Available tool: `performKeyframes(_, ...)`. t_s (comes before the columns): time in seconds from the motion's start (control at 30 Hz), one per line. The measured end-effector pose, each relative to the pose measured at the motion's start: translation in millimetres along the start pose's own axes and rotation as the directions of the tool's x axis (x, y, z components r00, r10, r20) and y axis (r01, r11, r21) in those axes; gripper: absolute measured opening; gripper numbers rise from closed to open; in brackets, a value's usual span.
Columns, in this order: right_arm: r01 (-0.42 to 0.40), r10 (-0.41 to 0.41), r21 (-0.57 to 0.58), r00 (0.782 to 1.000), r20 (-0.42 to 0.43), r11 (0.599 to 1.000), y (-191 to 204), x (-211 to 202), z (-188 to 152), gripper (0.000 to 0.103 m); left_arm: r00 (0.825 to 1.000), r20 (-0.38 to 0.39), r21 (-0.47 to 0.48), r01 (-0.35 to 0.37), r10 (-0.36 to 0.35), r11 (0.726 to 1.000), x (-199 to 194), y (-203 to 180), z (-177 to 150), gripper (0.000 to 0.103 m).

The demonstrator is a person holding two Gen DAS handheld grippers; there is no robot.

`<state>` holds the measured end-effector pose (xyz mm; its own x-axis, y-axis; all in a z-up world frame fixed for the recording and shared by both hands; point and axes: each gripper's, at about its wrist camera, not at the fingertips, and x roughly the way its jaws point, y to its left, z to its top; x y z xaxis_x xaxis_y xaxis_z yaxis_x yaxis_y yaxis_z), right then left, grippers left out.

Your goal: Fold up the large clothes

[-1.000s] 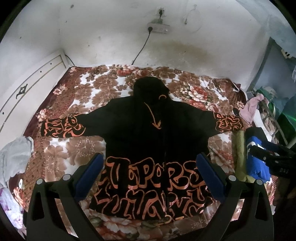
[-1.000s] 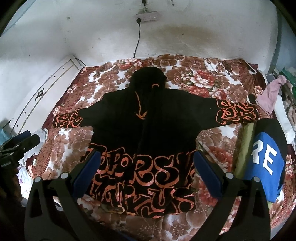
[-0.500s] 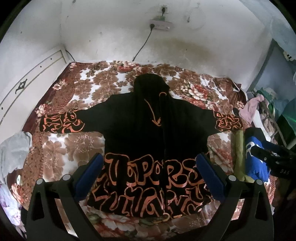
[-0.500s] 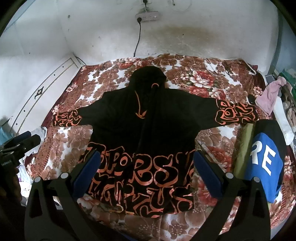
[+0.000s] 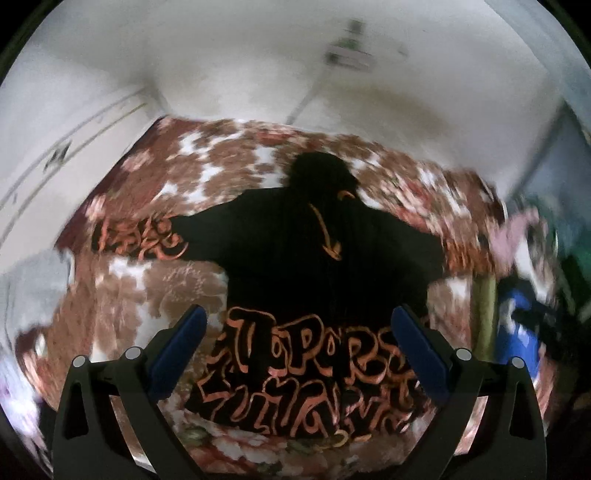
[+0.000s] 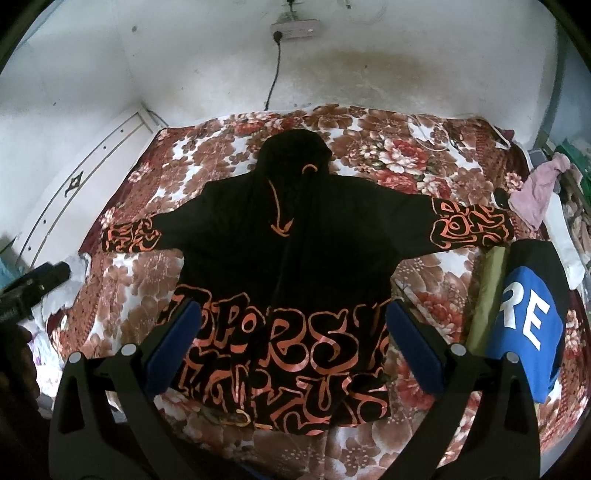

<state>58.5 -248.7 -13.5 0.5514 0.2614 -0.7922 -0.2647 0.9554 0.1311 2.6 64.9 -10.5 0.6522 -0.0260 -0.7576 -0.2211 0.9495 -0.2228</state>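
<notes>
1. Surface: bed covered by a floral blanket in brown, red and white. It fills most of both views.
2. Room: stained white wall behind the bed, power strip mounted high with a cord running down to the bed edge. White panelled board along the left side.
3. Task item: black hoodie with orange lettering lies flat mid-bed, hood toward the wall, both sleeves spread out sideways, hem nearest me.
4. My left gripper and right gripper both hover above the hem, jaws wide apart, nothing between them, not touching cloth.
5. Right of the hoodie: folded stack near the bed edge, blue garment with white letters on top, olive piece beside it. Pink cloth further back.
6. Hard to read: left wrist view is motion-blurred, so the right-hand clutter there is just smears. Lettering on the hoodie is illegible. Dark object at the left edge of the right view, can't tell what it is.
</notes>
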Motion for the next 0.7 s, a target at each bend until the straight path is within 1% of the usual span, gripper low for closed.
performKeyframes(0.07, 0.005, -0.005, -0.008, 1.0, -0.003, 1.0, 11, 1, 7, 0.098, 1.0, -0.007, -0.063, 0.004, -0.004, 0.998, -1, 26, 12, 0.098)
performKeyframes(0.1, -0.004, 0.004, -0.02, 1.0, -0.005, 1.0, 19, 3, 11, 0.098, 1.0, -0.01, -0.077, -0.002, 0.002, 0.997, -2, 35, 18, 0.098)
performKeyframes(0.23, -0.01, 0.009, -0.048, 1.0, -0.022, 0.999, 54, 8, 29, 0.098, 0.999, -0.006, -0.076, -0.036, 0.036, 0.996, -3, 75, 37, 0.098)
performKeyframes(0.37, 0.007, -0.01, -0.072, 0.999, -0.035, 0.997, 95, 17, 45, 0.098, 0.999, -0.012, -0.089, -0.039, 0.038, 0.995, 0, 111, 50, 0.098)
performKeyframes(0.47, 0.019, -0.024, -0.085, 0.998, -0.054, 0.996, 130, 30, 55, 0.098, 0.999, -0.017, -0.111, -0.034, 0.032, 0.993, 4, 150, 60, 0.098)
performKeyframes(0.6, 0.03, -0.034, -0.063, 0.997, -0.063, 0.998, 170, 48, 62, 0.098, 0.999, -0.029, -0.134, -0.022, 0.018, 0.991, 20, 202, 71, 0.098)
performKeyframes(0.7, 0.07, -0.073, -0.044, 0.994, -0.083, 0.997, 201, 79, 65, 0.098, 0.999, -0.039, -0.136, -0.028, 0.023, 0.99, 40, 245, 78, 0.098)
